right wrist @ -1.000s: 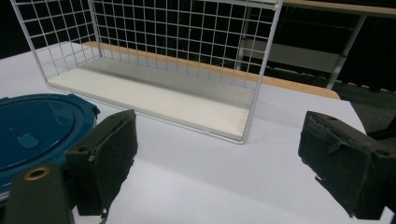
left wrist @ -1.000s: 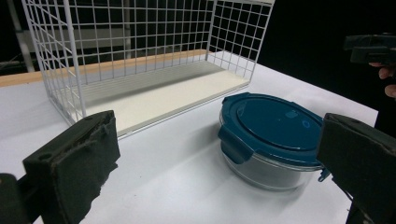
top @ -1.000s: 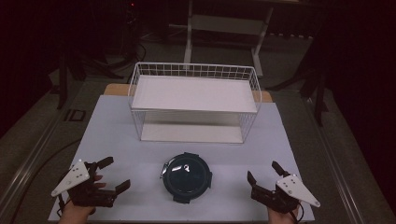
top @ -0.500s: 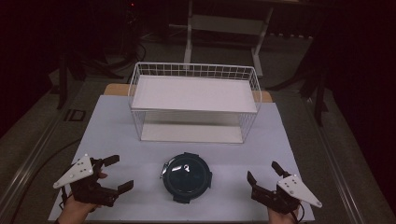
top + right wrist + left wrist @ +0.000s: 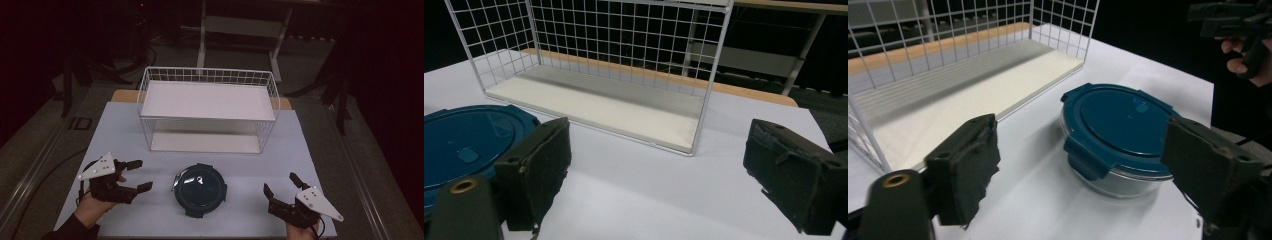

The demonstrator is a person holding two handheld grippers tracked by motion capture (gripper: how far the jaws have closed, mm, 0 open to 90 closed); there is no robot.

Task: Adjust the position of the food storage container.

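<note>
Blue-lidded container (image 5: 200, 189), no readable label, between both grippers' parted, empty fingers.

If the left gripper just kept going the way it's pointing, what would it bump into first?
Most likely the round container with the blue lid. The left gripper points toward it, and the left gripper view shows it straight ahead between the open jaws, which have just been closing a little with nothing between them. The gap left is hard to judge.

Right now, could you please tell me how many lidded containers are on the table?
1: the round container with the blue lid sits on the white table in front of the wire rack, between the two grippers.
</note>
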